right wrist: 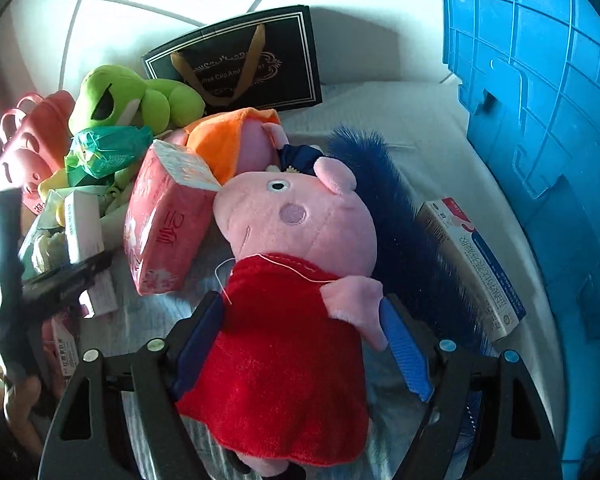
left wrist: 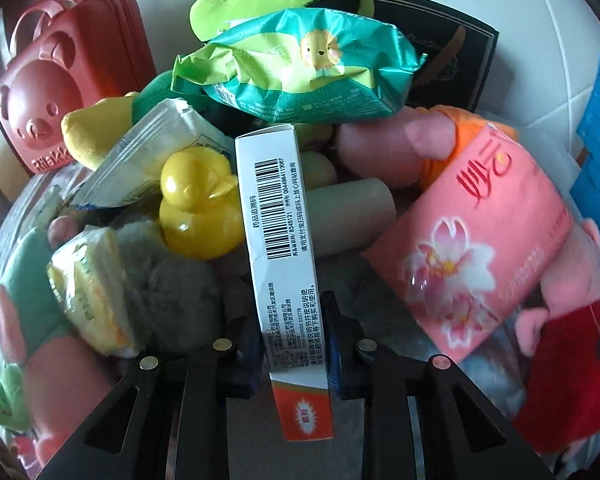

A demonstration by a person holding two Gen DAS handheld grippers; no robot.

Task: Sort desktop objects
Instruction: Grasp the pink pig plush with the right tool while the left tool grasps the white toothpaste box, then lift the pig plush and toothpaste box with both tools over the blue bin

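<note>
White cardboard, printed with a barcode and ending in an orange flap, is what we see in our left gripper (left wrist: 296,344): the slim white medicine box (left wrist: 278,248) stands on edge between the two black fingers, which are drawn in tight against its flat sides, and its far end reaches out over the heap. Just left of it sits a glossy yellow plastic duck (left wrist: 198,208), hard and rounded, next to a fuzzy grey plush lump (left wrist: 168,280); to the right a soft pink plastic-wrapped tissue pack with a printed blossom (left wrist: 480,248) leans against the pile, and above it lies a crinkled teal and green foil packet with a lion face (left wrist: 300,64). A moulded coral-red plastic case embossed with a bear (left wrist: 60,80) stands at the far left. Our right gripper (right wrist: 300,344) straddles the plush pink pig in a red velvety dress (right wrist: 288,280): the blue-padded fingers (right wrist: 404,356) lie on either side of the dress, spread wide, and we cannot tell whether they actually press into it. The pig lies on its back on a pale woven cloth (right wrist: 400,120), beside a shaggy dark blue fur piece (right wrist: 388,208), a long white carton (right wrist: 472,272) and the ribbed wall of a blue plastic crate (right wrist: 540,100).
</note>
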